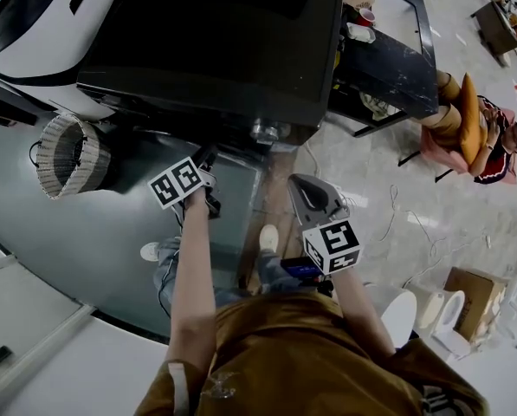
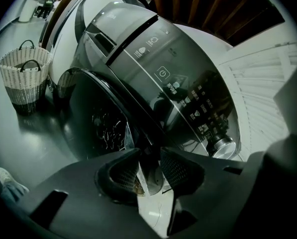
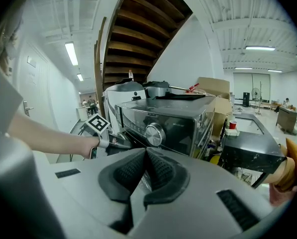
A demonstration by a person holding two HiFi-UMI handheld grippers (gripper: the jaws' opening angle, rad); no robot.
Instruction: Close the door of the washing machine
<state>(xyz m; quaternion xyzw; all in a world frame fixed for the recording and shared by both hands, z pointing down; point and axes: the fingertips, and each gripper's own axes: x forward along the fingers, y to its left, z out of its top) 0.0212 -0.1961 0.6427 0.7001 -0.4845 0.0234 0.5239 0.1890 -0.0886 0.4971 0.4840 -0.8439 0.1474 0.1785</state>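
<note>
The washing machine is black with a glossy control panel and a silver knob. Its round dark glass door stands partly open. My left gripper is at the door's free edge. In the left gripper view the jaws straddle that thin rim, with both pads against it. My right gripper hangs in the air to the right of the door, apart from the machine. Its pads are shut together with nothing between them, and it faces the machine's knob.
A woven basket stands on the floor left of the door. A white appliance sits beyond it. To the right are a black table, a seated person, a cardboard box and cables on the floor.
</note>
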